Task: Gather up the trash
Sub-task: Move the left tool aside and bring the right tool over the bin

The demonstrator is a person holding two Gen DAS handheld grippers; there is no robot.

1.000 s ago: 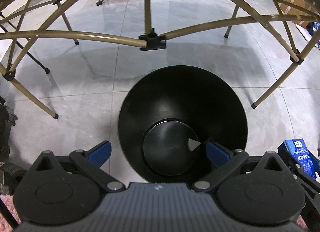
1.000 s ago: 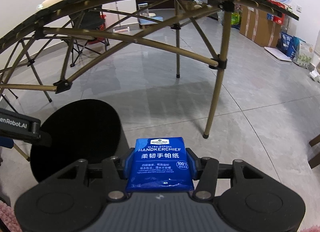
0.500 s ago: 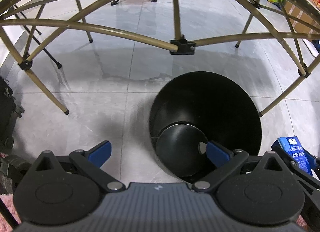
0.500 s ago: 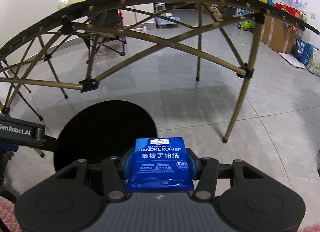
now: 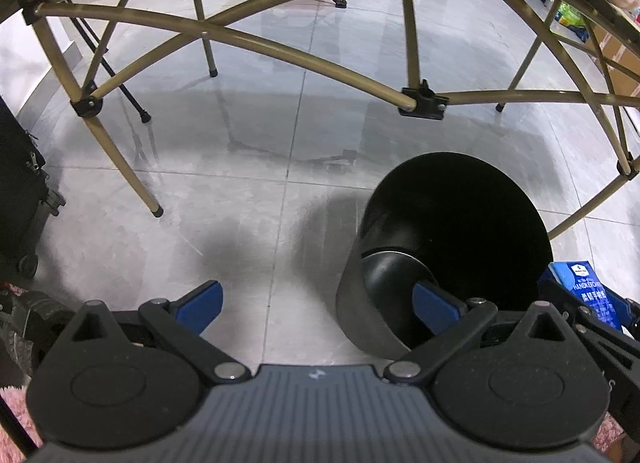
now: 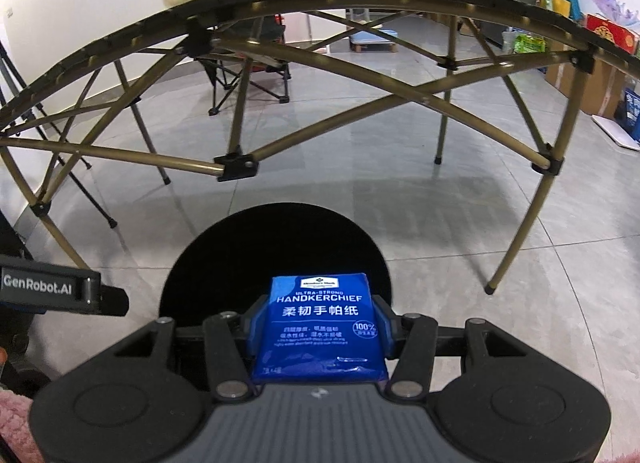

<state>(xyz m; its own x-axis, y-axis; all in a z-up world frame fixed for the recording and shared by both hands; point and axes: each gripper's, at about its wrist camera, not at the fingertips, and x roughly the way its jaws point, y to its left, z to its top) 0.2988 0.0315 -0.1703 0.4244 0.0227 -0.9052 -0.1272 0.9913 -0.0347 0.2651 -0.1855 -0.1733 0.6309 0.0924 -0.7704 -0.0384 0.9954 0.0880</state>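
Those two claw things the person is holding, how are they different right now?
The right gripper is shut on a blue handkerchief pack; the left gripper holds nothing. The left gripper's fingers are spread wide, one over the black bin; the right's squeeze the pack's sides. Both share the same black body and blue fingers.

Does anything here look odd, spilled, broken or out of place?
Nothing looks spilled or broken. One oddity: the blue handkerchief pack clamped in the right gripper over the black bin looks intact and printed, more like a sealed product than trash. The left gripper is open with nothing in it.
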